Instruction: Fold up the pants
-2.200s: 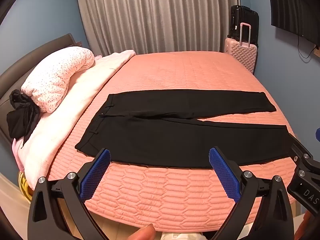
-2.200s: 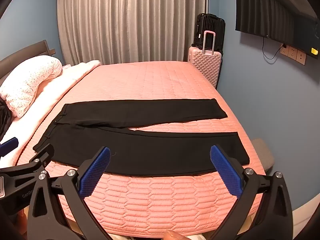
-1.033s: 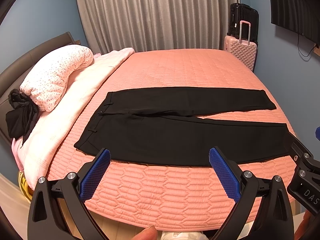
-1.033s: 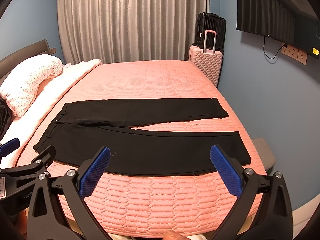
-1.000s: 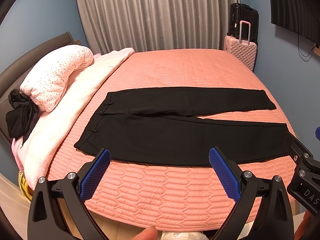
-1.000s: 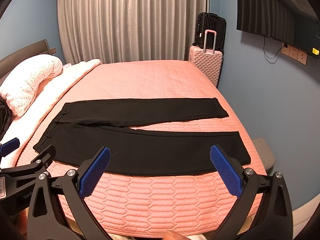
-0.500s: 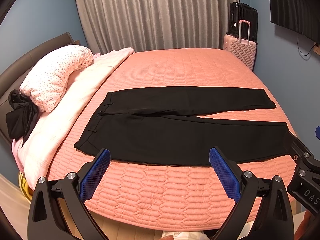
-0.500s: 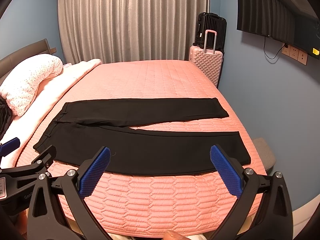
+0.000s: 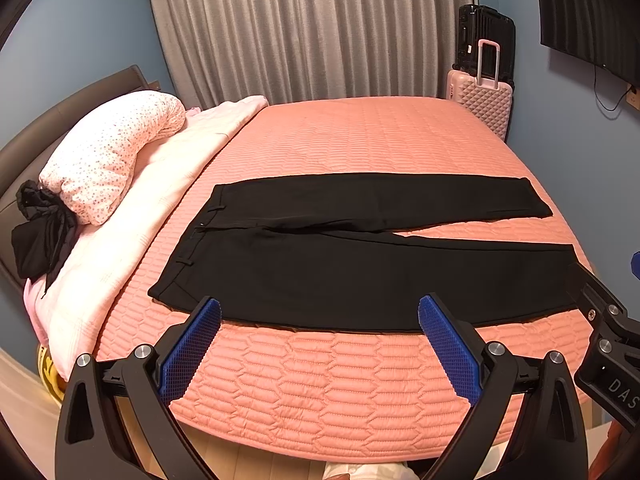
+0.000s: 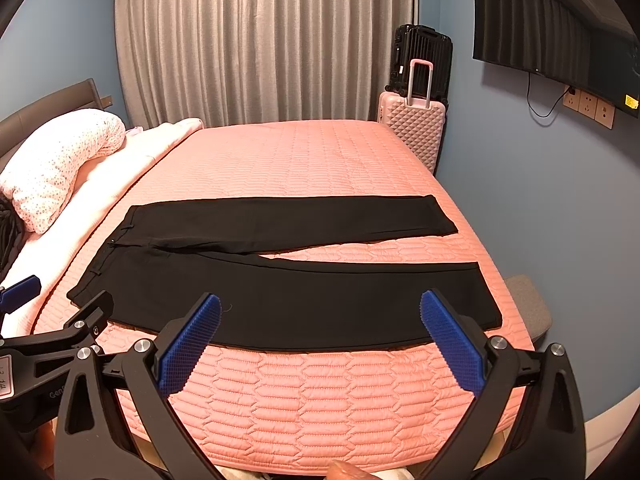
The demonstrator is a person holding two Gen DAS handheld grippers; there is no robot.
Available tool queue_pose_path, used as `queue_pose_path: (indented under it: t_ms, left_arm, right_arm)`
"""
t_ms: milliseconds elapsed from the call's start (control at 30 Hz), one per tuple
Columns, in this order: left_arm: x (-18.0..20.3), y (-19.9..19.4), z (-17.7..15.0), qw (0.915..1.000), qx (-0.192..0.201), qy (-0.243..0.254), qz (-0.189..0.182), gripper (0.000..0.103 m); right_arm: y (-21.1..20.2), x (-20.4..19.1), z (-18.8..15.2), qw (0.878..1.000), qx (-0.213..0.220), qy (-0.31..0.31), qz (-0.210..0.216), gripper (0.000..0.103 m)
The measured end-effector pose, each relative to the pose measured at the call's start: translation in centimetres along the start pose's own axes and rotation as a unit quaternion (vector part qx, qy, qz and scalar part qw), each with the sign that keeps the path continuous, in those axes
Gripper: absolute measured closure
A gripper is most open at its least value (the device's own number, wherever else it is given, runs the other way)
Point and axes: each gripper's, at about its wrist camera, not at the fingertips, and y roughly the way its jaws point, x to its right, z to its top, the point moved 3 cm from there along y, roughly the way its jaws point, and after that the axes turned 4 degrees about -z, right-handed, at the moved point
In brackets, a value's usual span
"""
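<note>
The black pants lie flat across the near part of the bed, on its salmon quilted cover, waistband toward the pillow on the left and both legs running right, spread in a narrow V so a sliver of quilt shows between them. No fold has been made; the task looks to be at its very start, with the approach step in hand.

The left claw hovers off the near edge of the bed, jaws spread wide and holding nothing, just short of the nearer leg's hem line. The right claw hangs likewise, wide apart and empty, facing the middle of the nearer leg.

The next move probably calls for bringing one leg over the other: one claw pinching at the waistband corner, the other at the cuff, lifting together so the cloth stays taut and the edges meet.
</note>
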Motion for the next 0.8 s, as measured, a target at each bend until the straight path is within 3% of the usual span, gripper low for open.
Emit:
queue_pose_path:
  t_ms: [800]
  left_arm:
    - [-0.51,0.19,0.11,1.0000,-0.002,0.002,-0.003,0.005]
  right_arm:
    - [-0.02,0.06,0.01,1.000,0.000,0.001,0.001,0.005]
